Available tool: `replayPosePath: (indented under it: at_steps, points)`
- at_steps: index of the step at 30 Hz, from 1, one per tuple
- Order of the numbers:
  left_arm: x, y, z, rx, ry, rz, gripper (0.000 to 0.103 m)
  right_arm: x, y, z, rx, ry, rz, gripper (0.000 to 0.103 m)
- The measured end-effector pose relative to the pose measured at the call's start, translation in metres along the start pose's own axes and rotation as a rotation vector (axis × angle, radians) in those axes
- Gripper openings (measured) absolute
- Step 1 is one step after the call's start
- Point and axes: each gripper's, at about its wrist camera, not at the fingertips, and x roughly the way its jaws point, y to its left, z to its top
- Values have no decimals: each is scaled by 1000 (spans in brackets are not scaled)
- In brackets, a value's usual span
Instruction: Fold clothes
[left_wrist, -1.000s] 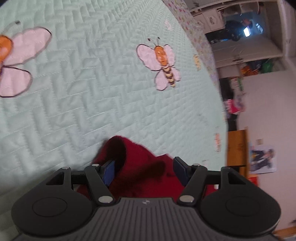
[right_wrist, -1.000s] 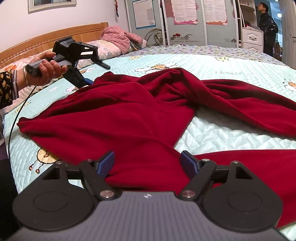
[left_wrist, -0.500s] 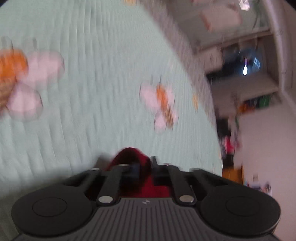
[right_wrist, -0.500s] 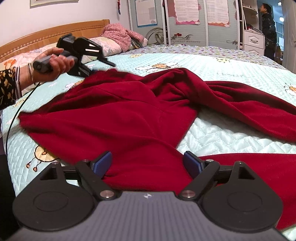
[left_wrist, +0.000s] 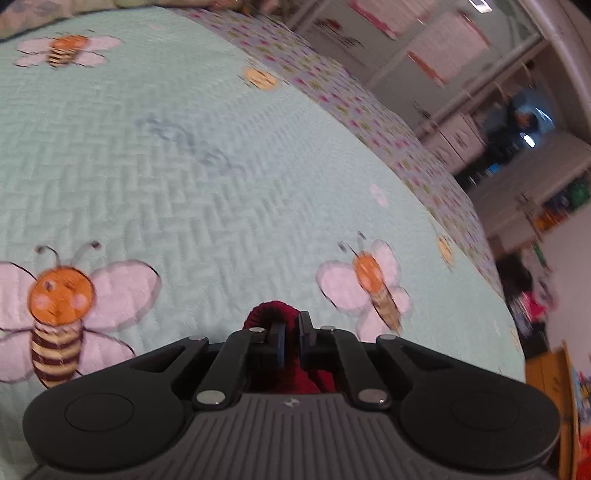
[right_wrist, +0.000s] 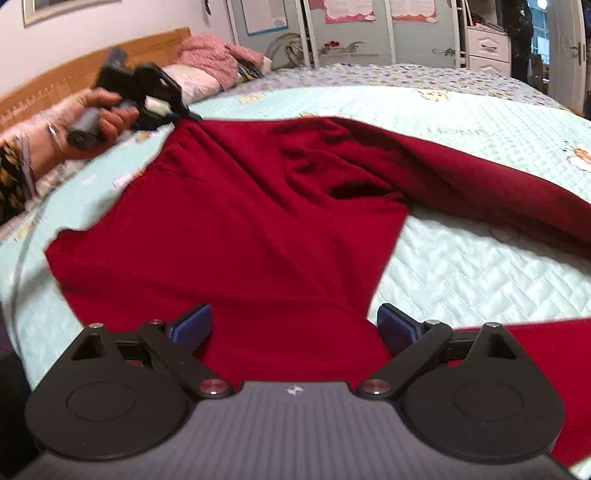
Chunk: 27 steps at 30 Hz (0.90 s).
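Firmly, left gripper (left_wrist: 291, 338) pinches red garment (right_wrist: 258, 229) over quilt (left_wrist: 221, 184).

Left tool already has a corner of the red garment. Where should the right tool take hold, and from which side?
Probably the near hem of the red garment, directly under the right tool, whose jaws are opening with no cloth pinched. Come down from the near bed edge: cloth lies flat there on the quilt, opposite the corner the left tool pinches.

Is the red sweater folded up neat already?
No, the red sweater lies spread and rumpled across the quilt, with a sleeve trailing off to the side.
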Motion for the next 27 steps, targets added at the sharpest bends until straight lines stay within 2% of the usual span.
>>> replayPosePath:
  at_steps: [2, 4, 5, 8, 10, 12, 14, 16, 18, 22, 24, 27]
  points:
    - [-4, 3, 11, -24, -46, 22, 5, -5, 2, 6, 4, -32, 16, 96]
    - [-4, 1, 22, -6, -66, 42, 5, -7, 4, 10, 12, -60, 32, 96]
    - [1, 0, 23, 19, -45, 62, 5, -6, 5, 11, 12, -66, 37, 96]
    - [23, 7, 25, 50, 84, 111, 10, 4, 8, 2, -11, -49, 21, 96]
    - [25, 22, 25, -7, 138, 134, 20, 10, 10, -6, -40, -37, 4, 96]
    - [8, 38, 25, -63, 84, 118, 43, 12, 14, -12, -90, -44, -10, 96]
    - [-17, 56, 26, -120, 16, 139, 55, 12, 16, -17, -123, -49, -15, 96]
    - [-43, 78, 22, -184, -32, 122, 57, 13, 12, -18, -120, -61, -4, 98]
    - [-67, 95, 9, -200, -18, 106, 60, 15, 9, -20, -102, -87, 14, 99]
    - [-99, 115, -39, -112, 106, 166, 60, 15, 7, -19, -86, -100, 30, 99]
    - [-115, 127, -64, -129, 130, 133, 60, 14, 7, -19, -82, -102, 34, 99]
    - [-140, 139, -93, -181, 125, 71, 63, 15, 9, -20, -91, -99, 25, 99]
